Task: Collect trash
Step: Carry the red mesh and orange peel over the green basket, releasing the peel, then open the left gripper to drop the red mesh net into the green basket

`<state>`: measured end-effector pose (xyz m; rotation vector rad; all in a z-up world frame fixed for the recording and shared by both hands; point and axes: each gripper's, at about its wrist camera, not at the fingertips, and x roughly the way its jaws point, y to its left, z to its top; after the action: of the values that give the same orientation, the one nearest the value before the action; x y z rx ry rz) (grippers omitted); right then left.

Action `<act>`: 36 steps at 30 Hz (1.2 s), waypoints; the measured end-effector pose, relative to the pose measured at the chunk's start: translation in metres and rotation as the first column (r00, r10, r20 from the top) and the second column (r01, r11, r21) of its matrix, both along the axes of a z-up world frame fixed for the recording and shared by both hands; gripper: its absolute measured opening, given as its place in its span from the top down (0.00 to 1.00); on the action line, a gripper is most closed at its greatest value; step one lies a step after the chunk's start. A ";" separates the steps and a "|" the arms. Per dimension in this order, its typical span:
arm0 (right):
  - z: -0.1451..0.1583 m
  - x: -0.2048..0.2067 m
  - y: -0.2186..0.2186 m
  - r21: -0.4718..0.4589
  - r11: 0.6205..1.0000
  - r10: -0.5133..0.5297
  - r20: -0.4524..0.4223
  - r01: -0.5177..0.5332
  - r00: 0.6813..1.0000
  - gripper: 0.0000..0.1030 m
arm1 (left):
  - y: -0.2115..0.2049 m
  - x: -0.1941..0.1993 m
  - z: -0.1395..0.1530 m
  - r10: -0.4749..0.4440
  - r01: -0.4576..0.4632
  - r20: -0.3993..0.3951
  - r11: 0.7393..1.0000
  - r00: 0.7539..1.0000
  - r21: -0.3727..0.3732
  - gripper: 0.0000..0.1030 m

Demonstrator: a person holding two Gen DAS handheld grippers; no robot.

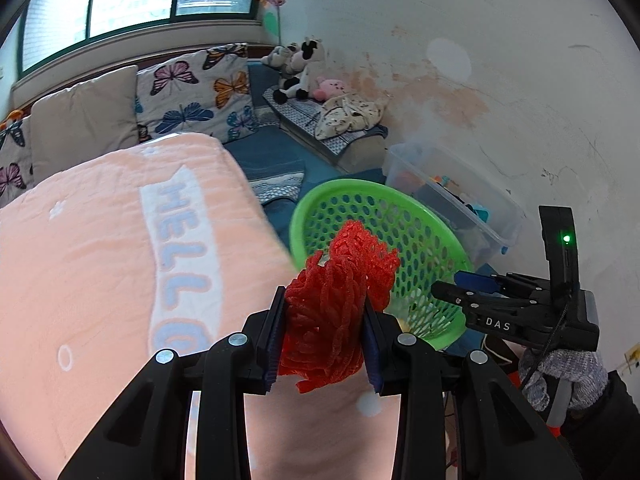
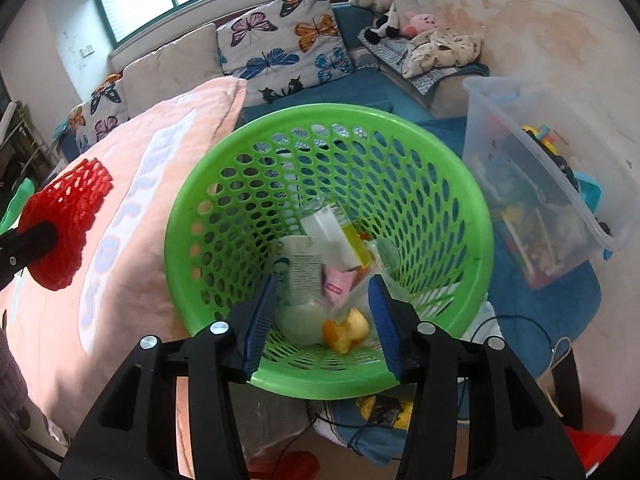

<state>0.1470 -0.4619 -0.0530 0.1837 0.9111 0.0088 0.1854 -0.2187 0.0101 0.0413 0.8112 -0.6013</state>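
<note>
On the left, the left gripper (image 1: 324,328) has its jaws clenched on a crumpled red foam-mesh fruit net (image 1: 340,300), carried above the pink "HELLO" blanket (image 1: 100,260), just short of the green perforated plastic basket (image 2: 400,184). Over the basket's near rim, the right gripper (image 2: 322,320) hangs parted and empty above wrappers and peel. The dropping step looks under way; next, the net must cross the rim before release.

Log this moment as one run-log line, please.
left gripper: shut on red foam net, beside basket | right gripper: open, empty, over green basket | basket: holds trash | next: probably drop net in
</note>
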 end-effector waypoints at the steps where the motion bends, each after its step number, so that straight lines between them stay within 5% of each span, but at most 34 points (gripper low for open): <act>1: 0.001 -0.002 -0.002 0.002 1.000 -0.001 0.003 0.001 1.000 0.51 | -0.004 0.001 -0.001 -0.007 0.007 -0.001 1.000 1.000 0.002 0.68; 13: 0.017 -0.028 -0.012 -0.010 1.000 -0.018 0.052 0.018 0.998 0.34 | -0.054 0.006 -0.013 -0.076 0.077 -0.021 0.995 0.997 0.057 0.68; 21: 0.017 -0.038 -0.017 0.018 1.000 -0.026 0.059 0.025 0.998 0.33 | -0.072 0.008 -0.026 -0.093 0.096 -0.051 0.992 0.994 0.077 0.68; 36: 0.016 -0.045 -0.018 0.037 0.999 -0.036 0.062 0.033 0.997 0.33 | -0.076 0.010 -0.037 -0.092 0.097 -0.064 0.992 0.994 0.079 0.45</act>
<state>0.1020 -0.4800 -0.0370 0.2310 0.8451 -0.0012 0.1959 -0.2951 -0.0267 0.1374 0.8958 -0.6608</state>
